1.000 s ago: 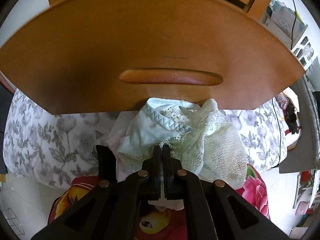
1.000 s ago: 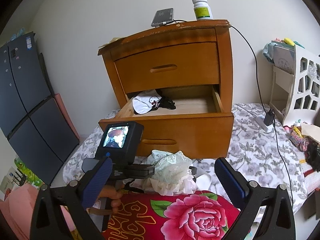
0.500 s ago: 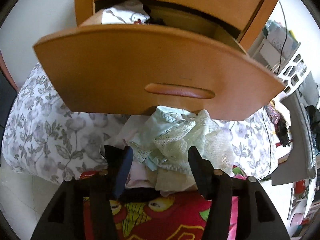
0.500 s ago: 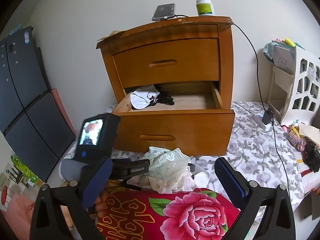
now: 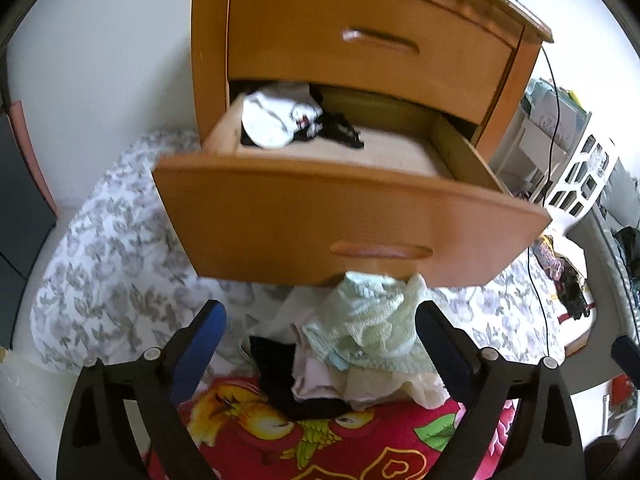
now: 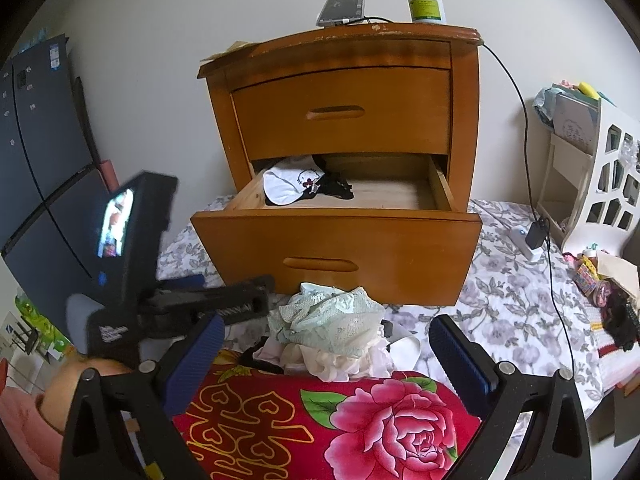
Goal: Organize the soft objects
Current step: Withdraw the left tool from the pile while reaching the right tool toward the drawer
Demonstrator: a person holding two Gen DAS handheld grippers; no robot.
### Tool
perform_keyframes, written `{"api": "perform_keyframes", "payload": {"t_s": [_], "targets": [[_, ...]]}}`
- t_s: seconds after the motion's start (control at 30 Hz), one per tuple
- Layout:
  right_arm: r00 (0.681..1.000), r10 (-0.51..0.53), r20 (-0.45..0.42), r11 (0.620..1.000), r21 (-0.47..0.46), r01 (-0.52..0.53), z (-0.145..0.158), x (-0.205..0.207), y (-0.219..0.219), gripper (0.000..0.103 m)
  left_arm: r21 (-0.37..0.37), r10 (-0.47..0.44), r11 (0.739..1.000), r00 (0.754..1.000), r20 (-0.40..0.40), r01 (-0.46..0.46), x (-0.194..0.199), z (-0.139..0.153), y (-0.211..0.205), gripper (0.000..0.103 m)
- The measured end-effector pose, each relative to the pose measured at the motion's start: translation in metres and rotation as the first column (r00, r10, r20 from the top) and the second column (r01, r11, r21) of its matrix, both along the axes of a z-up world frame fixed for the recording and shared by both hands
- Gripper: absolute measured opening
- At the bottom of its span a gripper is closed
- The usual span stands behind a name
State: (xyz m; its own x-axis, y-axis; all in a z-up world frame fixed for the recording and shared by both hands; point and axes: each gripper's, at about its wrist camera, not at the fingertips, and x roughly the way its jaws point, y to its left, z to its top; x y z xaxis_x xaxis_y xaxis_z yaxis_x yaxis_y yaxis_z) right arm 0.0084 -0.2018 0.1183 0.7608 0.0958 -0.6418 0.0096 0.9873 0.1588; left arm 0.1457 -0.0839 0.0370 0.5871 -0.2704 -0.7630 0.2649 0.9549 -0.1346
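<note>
A heap of soft garments lies on the flowered sheet in front of the nightstand, topped by a mint lace piece (image 5: 368, 320) (image 6: 328, 320), with a black piece (image 5: 276, 364) and pale pink ones (image 5: 320, 376) under it. My left gripper (image 5: 318, 312) hangs above the heap, jaws opening wide; the pads touch nothing. In the right wrist view the left gripper (image 6: 224, 300) points at the heap from the left. My right gripper (image 6: 326, 328) stands open in front of the heap, empty. The lower drawer (image 6: 400, 248) is pulled out, holding a white garment (image 6: 288, 186) and a black one (image 5: 340, 132).
A red flowered cushion (image 6: 360, 420) lies just under both grippers. On the nightstand top stand a bottle (image 6: 426, 2) and a phone (image 6: 340, 10) with a cable running down the right side. A white rack (image 6: 600, 184) stands right, dark panels (image 6: 36, 160) left.
My left gripper has let go of the mint lace piece, spread its jaws wide and lifted back, so the drawer's inside now shows. The right gripper has kept still.
</note>
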Motion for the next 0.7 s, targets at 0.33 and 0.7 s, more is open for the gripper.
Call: {"api": "perform_keyframes", "payload": {"t_s": [0.33,0.7], "targets": [[1.000,0.023,-0.001,0.999,-0.029,-0.023,0.004,0.015,-0.001,0.103,0.083,-0.003,0.997,0.993,0.119,-0.007,0.019,0.061,0.005,0.097],[0.994,0.067,0.091,0.993,-0.105,-0.058,0.048,0.069,-0.023,0.103,0.017,0.077,0.996,0.944,0.321,-0.088,0.045,0.125,0.017,0.098]]}}
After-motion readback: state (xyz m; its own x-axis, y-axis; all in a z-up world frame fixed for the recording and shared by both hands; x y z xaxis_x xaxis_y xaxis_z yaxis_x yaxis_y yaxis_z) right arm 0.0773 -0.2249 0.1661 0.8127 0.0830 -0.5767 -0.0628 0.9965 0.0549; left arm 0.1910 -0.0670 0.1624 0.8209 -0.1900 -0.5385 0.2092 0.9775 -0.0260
